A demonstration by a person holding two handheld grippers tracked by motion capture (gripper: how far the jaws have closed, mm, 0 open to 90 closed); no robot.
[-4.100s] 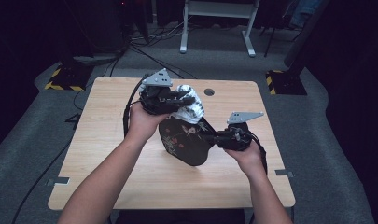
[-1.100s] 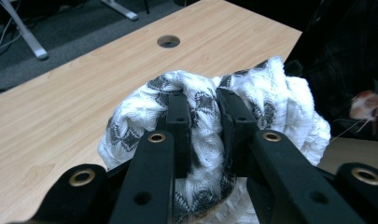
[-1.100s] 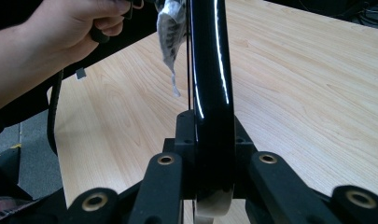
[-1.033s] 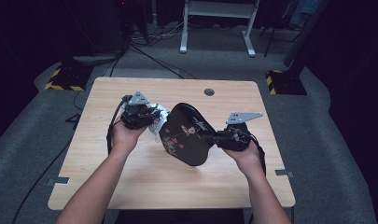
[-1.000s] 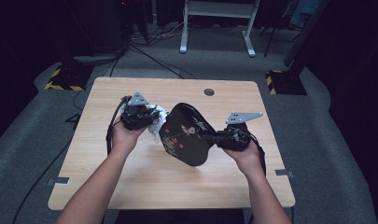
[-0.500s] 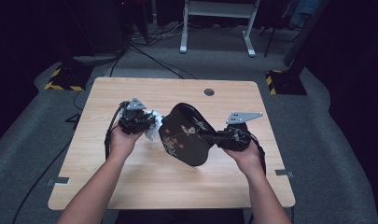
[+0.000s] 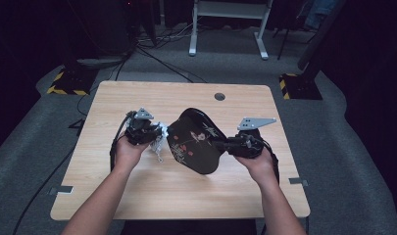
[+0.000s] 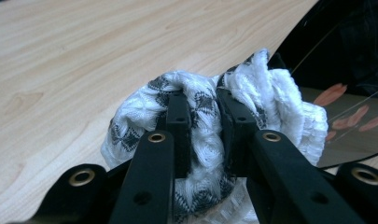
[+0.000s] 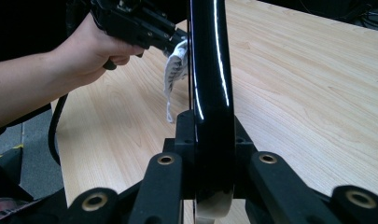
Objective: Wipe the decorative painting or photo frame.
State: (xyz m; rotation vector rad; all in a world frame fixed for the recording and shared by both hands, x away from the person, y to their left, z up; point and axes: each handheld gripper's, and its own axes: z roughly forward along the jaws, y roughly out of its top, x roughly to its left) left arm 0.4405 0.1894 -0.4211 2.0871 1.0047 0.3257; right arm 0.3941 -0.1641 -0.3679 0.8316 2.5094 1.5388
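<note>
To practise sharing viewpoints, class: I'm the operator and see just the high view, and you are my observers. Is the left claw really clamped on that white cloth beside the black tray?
Observer: Yes. In the left gripper view, the left claw has both jaws pinching a bunched white cloth with a dark pattern.
Operator: And the right claw's grip?
Observer: The right gripper view shows the right claw shut on the rim of the black tray, which stands upright and edge-on.
Operator: Does the cloth meet the tray?
Observer: In that view the cloth appears to lie against the tray's glossy face, above the table.
</note>
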